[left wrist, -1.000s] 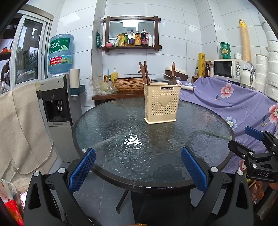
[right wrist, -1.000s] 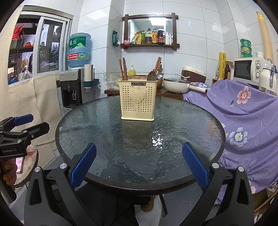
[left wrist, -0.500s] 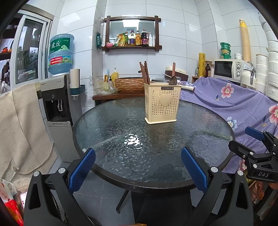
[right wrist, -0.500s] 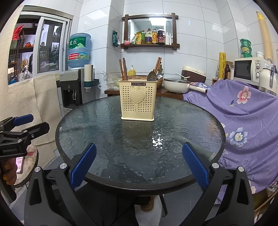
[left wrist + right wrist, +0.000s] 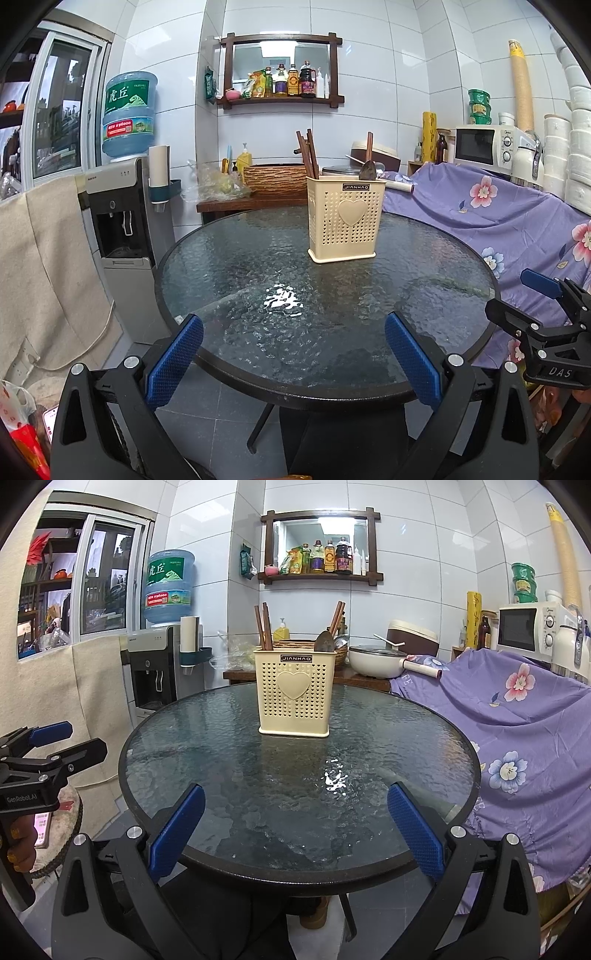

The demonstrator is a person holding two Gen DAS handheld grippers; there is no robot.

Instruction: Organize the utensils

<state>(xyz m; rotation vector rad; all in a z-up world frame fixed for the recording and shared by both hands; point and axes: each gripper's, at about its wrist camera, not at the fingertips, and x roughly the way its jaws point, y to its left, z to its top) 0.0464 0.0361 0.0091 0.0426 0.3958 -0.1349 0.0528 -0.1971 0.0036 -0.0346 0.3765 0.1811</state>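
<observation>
Chopsticks (image 5: 263,627) and a dark spoon (image 5: 325,641) stand upright in a cream holder (image 5: 294,697) with a heart on its front, set on the far half of the round glass worktop (image 5: 258,775). In the right wrist view two brown chopsticks rise from the holder's left side, and more sticks (image 5: 337,617) lean out at its right, behind the spoon; whether a second spoon sits beside it is hard to tell. The left wrist view shows the same holder (image 5: 345,218) right of centre, with chopsticks (image 5: 307,155) at its left and the spoon (image 5: 368,170) at its right.

The left gripper (image 5: 293,363) hangs at the near edge of the worktop (image 5: 236,280), its blue-padded fingers (image 5: 173,360) spread wide with nothing between them. The right gripper (image 5: 295,840) is held the same way at the near edge, fingers (image 5: 415,836) wide apart and empty. Each gripper also shows at the side of the other's view: the right one (image 5: 532,306) off the worktop's right rim, the left one (image 5: 55,746) off its left rim, both well apart from the holder.

A water dispenser (image 5: 159,672) stands left of the worktop, a purple flowered cloth (image 5: 517,720) lies to its right, and a white pan (image 5: 376,661) sits behind.
</observation>
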